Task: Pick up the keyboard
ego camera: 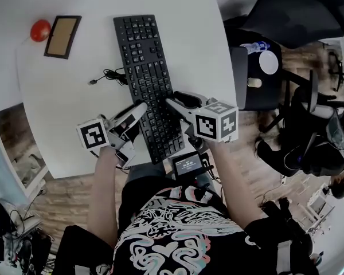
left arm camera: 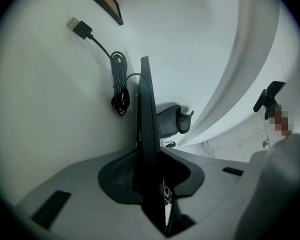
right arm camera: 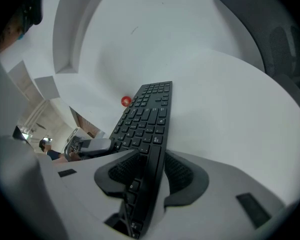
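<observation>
A long black keyboard (ego camera: 143, 56) lies on the round white table (ego camera: 63, 107), its near end towards the person. My left gripper (ego camera: 140, 110) grips the keyboard's left edge near that end, and my right gripper (ego camera: 173, 103) grips the right edge opposite. In the left gripper view the keyboard (left arm camera: 146, 109) stands edge-on between the jaws of that gripper (left arm camera: 150, 171), with the pads closed against it. In the right gripper view the keyboard (right arm camera: 147, 119) runs away from that gripper (right arm camera: 145, 171), whose pads clamp its side.
The keyboard's coiled cable (ego camera: 112, 76) with a USB plug (left arm camera: 80, 28) lies left of it. A red ball (ego camera: 40, 30) and a framed board (ego camera: 62, 36) sit at the far left. A small screen device (ego camera: 187, 165) is at the table's near edge. Dark office chairs (ego camera: 258, 73) stand to the right.
</observation>
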Demonstrator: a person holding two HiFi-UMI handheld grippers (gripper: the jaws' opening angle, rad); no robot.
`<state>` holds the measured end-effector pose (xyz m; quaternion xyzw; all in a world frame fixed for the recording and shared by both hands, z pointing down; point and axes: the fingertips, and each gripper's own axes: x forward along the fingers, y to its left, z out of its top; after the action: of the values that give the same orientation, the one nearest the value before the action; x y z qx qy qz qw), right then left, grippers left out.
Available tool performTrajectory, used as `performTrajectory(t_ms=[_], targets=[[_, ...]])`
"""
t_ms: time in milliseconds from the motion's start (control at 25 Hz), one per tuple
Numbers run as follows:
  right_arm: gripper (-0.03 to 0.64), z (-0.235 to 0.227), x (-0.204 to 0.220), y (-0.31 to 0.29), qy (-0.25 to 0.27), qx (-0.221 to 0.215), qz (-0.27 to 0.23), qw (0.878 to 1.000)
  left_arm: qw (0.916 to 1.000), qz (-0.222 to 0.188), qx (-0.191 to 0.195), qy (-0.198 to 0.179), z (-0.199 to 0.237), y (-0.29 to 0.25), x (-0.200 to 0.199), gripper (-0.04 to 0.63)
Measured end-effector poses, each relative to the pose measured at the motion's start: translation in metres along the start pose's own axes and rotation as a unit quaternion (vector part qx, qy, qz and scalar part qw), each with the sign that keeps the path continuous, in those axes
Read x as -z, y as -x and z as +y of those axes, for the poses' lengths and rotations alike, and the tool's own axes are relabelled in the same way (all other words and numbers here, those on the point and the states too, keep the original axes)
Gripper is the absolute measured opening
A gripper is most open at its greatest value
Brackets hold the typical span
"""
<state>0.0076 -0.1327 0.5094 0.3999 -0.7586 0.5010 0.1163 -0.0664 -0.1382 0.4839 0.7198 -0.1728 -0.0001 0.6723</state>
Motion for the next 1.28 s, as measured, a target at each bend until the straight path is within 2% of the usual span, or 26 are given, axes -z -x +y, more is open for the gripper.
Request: performTrajectory(t_ms=[80,240,320,440,600,760,880,1080,1280], targets=[[0.172,-0.003,-0.001,0.000,-0.002,0.005,-0.002,1.000,0.9997,0.016,0.003,-0.015,0.003,0.000,0.002,0.103],[0.173,-0.004,-0.001,-0.003,-0.012,-0.006,0.002,1.000,0.9994,0.026,0.015,-0.018,0.001,0.002,0.002,0.104],[0.173,-0.003,-0.002,-0.001,-0.016,-0.020,-0.001,1.000,0.9993,0.024,0.025,-0.016,-0.002,0.003,0.000,0.104],[0.173,0.000,-0.007,0.005,-0.038,-0.044,-0.016,0.998,0.9991,0.016,0.038,0.007,-0.011,0.005,-0.002,0.104],[0.173,0.005,-0.003,0.005,-0.071,-0.096,-0.026,0.992,0.9978,0.002,0.063,0.021,-0.012,0.004,-0.004,0.104],[0.175,0.000,0.001,0.001,-0.113,-0.135,-0.049,0.983,0.9957,-0.007,0.091,0.015,-0.005,0.004,-0.004,0.104],[0.184,0.000,0.003,0.002,-0.126,-0.146,-0.056,0.980,0.9948,-0.010,0.102,0.004,-0.006,0.006,-0.002,0.104],[0.189,0.016,0.010,0.007,-0.149,-0.171,-0.042,0.973,0.9941,-0.012,0.107,-0.019,-0.015,0.012,0.000,0.104],[0.189,0.017,0.035,0.006,-0.159,-0.206,0.002,0.966,0.9933,-0.028,0.111,-0.018,-0.007,0.007,-0.001,0.104]])
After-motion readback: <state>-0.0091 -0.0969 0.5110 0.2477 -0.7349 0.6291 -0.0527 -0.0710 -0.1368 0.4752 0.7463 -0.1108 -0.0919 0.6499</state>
